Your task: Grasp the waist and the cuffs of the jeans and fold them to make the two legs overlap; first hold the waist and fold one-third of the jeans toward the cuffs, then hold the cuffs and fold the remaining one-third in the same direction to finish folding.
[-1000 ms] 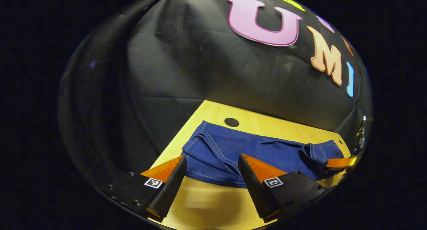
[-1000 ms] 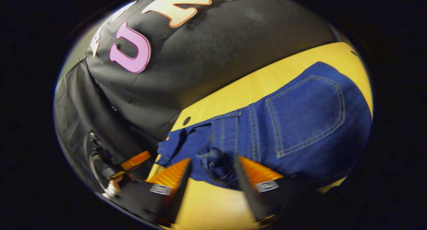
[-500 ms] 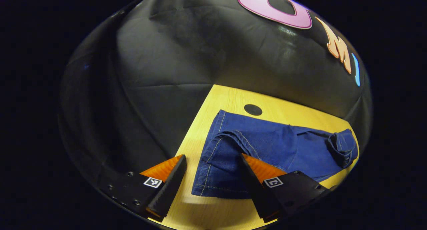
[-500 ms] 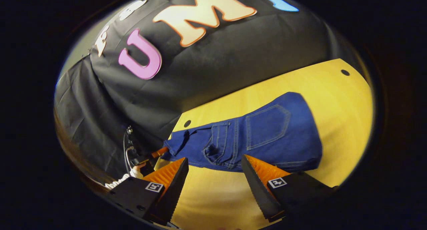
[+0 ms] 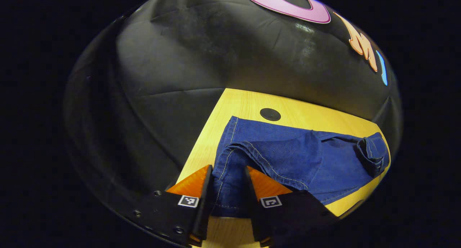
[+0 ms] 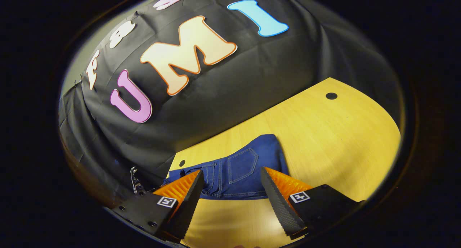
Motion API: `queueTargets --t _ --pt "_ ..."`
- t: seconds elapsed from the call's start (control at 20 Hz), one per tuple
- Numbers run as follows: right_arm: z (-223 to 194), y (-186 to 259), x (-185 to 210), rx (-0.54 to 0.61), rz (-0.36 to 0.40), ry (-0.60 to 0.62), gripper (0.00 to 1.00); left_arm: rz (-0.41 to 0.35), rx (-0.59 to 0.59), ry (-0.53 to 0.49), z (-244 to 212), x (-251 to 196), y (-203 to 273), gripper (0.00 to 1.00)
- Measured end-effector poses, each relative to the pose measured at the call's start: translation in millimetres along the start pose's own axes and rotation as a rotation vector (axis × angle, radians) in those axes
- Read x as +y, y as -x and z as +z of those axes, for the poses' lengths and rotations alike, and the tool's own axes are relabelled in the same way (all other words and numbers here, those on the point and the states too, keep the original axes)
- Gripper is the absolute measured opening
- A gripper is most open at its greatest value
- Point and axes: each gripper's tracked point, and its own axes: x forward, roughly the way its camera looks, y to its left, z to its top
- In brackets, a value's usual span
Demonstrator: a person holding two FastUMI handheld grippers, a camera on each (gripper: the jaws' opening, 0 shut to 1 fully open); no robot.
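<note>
Jeans lying on the yellow table, one end caught by the left gripper.

Left gripper view: the left gripper (image 5: 226, 190) has both fingers clenched on the jeans (image 5: 288, 158) hem at six o'clock; the table (image 5: 248, 104) shows at twelve. Right gripper view: the right gripper (image 6: 230, 190) hangs released, fingers spread, jeans (image 6: 237, 172) just beyond at twelve o'clock.

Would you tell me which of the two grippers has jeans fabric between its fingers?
The left gripper: its fingers have closed in around the jeans' cuff end. The right gripper is wide open, short of the waist end.
</note>
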Motion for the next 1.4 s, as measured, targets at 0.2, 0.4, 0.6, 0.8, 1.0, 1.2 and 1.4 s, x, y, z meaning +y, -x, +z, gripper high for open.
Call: queueTargets --t 0.2,0.4,0.6,0.8,1.0,1.2,1.4 --pt "2 -1 0 -0.011 -0.004 -0.007 0.97 -0.010 -0.006 0.046 1 -10 -1 0.14" --pt "2 0 -1 -0.010 -0.008 -0.001 0.98 0.015 -0.016 0.055 3 -10 1 0.00" --pt "3 0 0 -0.014 0.005 0.003 0.98 -0.039 -0.069 0.098 31 -33 24 0.00" --pt "1 1 3 -0.002 0.038 -0.003 0.98 -0.179 -0.147 0.150 75 -100 60 0.00" --pt "2 1 6 0.004 0.078 -0.010 0.98 -0.277 -0.181 0.140 100 -179 90 0.00" --pt "5 5 4 0.026 0.125 -0.021 0.98 -0.332 -0.224 0.141 125 -264 118 0.00" --pt "27 11 -30 0.018 0.142 -0.004 0.97 -0.358 -0.261 0.081 141 -340 135 0.00"
